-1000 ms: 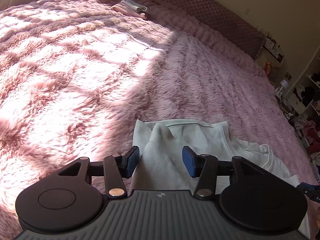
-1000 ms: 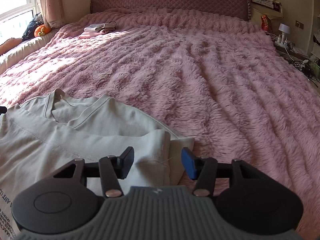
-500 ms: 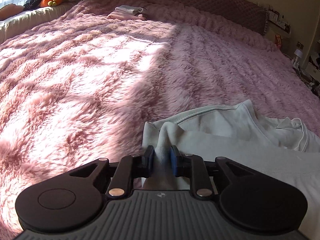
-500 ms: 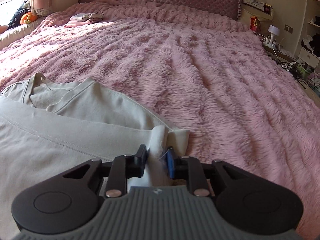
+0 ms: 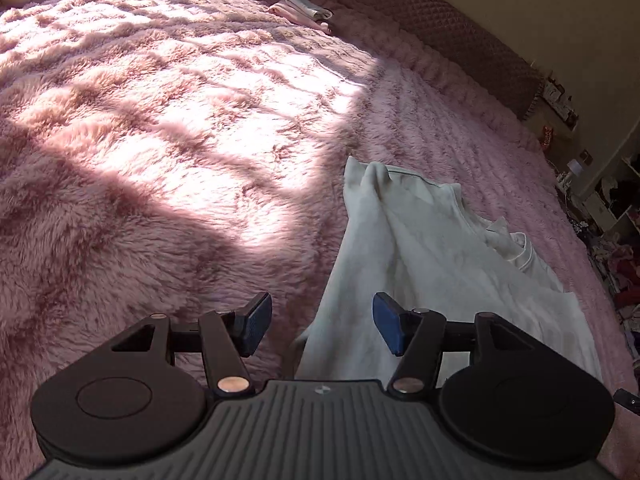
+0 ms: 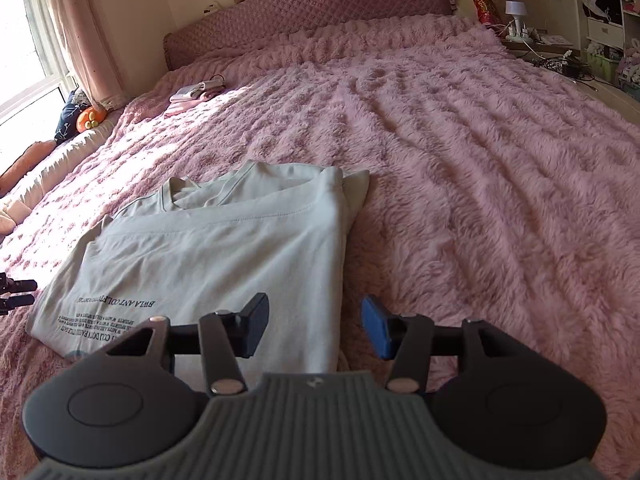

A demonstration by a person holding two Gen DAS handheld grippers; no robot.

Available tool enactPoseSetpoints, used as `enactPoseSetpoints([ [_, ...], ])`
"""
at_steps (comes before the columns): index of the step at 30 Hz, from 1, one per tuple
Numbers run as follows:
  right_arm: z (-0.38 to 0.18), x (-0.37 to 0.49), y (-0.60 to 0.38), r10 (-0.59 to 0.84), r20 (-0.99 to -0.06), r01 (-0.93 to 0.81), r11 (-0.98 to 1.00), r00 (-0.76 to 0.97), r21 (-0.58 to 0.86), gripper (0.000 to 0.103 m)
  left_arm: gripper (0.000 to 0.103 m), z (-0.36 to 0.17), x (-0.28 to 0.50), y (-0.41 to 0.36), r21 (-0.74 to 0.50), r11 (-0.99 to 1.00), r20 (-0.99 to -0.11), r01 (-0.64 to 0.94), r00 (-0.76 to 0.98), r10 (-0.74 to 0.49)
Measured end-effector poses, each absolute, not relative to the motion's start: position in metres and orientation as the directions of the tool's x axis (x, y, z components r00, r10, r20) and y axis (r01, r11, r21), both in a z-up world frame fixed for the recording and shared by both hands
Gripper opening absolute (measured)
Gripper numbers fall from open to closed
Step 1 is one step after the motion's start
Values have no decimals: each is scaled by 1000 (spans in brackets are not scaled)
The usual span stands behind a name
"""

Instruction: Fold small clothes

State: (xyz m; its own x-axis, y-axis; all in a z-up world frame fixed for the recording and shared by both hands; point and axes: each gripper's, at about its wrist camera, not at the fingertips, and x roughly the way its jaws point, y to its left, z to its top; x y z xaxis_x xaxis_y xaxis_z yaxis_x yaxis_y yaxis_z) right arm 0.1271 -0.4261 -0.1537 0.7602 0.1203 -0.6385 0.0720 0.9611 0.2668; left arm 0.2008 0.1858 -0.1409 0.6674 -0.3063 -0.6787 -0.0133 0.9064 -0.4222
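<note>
Left gripper (image 5: 322, 328): pitched downward over the near part of the bed, jaws spread wide, blue pads clear of the cloth. The near left edge of the pale grey T-shirt (image 5: 420, 264) lies below the gap between the pads, untouched by either one.

Right gripper (image 6: 314, 328): likewise pitched downward, jaws parted, nothing clamped. The folded right edge of the T-shirt (image 6: 224, 256) runs beneath its left pad and into the gap; the pads do not press on it.

Position of the garment: flat on the pink fluffy blanket (image 6: 460, 168) covering the bed, near edge closest to both grippers. The lower part is folded up over the chest, inverted dark lettering showing, with the neckline beyond the fold. A small stack of folded clothes (image 6: 196, 94) sits well apart, near the quilted headboard (image 6: 312, 4).

Change against the earlier frames: half a second ago each gripper was pinched on a raised tuck of the cloth at a far corner. Both sets of jaws have just been opening and the cloth is released. The corners now lie well ahead of the pads, so both grippers have drawn back toward the near edge. The T-shirt rests flatter.
</note>
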Motion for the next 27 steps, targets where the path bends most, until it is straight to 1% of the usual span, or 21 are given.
enactPoseSetpoints([
  [2, -162, 110, -422, 116, -656, 85, 960, 746, 266, 51, 68, -147, 186, 200, -480, 876, -675, -45, 657, -335],
  [3, -167, 104, -421, 114, -665, 97, 957, 738, 272, 57, 68, -150, 182, 206, -513, 857, -669, -56, 651, -358],
  [5, -177, 97, -419, 101, -678, 133, 950, 728, 284, 62, 68, -159, 181, 214, -568, 820, -667, -75, 626, -404],
  [7, -187, 91, -422, 107, -676, 170, 929, 729, 330, 61, 68, -166, 184, 218, -598, 796, -671, -100, 606, -428],
  [8, -191, 91, -423, 123, -672, 181, 914, 730, 364, 58, 68, -168, 186, 220, -607, 787, -669, -108, 605, -432],
  [9, -193, 91, -424, 134, -672, 195, 900, 728, 391, 47, 68, -169, 187, 220, -616, 780, -667, -115, 603, -438],
  [10, -194, 93, -424, 147, -673, 206, 886, 725, 416, 40, 68, -169, 189, 219, -617, 777, -669, -120, 601, -438],
  [11, -196, 94, -424, 142, -680, 221, 881, 719, 418, 33, 68, -169, 191, 219, -618, 777, -669, -121, 599, -440],
  [12, -195, 94, -422, 127, -685, 232, 884, 718, 407, 23, 68, -170, 191, 217, -621, 776, -666, -112, 597, -447],
  [13, -194, 95, -422, 112, -692, 244, 886, 713, 395, 17, 57, -169, 193, 214, -614, 783, -667, -99, 595, -448],
  [14, -193, 95, -423, 106, -695, 253, 884, 711, 394, 12, 28, -167, 194, 211, -600, 795, -673, -90, 595, -440],
  [15, -191, 93, -423, 106, -691, 258, 879, 715, 402, 10, 10, -166, 194, 205, -586, 807, -675, -67, 591, -441],
  [16, -188, 92, -423, 105, -687, 261, 876, 719, 407, 9, 7, -164, 194, 201, -575, 817, -671, -48, 599, -438],
  [17, -185, 91, -423, 101, -684, 262, 875, 723, 406, 8, 7, -160, 192, 199, -566, 824, -661, -35, 617, -428],
  [20, -168, 86, -421, 71, -662, 252, 890, 746, 380, 5, 5, -147, 184, 206, -615, 787, -594, -51, 687, -420],
  [22, -158, 85, -421, 60, -650, 238, 902, 757, 361, 4, 5, -143, 183, 210, -623, 780, -573, -55, 712, -407],
  [23, -157, 85, -422, 63, -652, 236, 903, 756, 360, 4, 5, -142, 185, 209, -603, 796, -587, -53, 706, -397],
  [27, -178, 91, -427, 55, -709, 274, 900, 703, 340, 3, 5, -166, 190, 203, -507, 858, -701, -78, 616, -359],
])
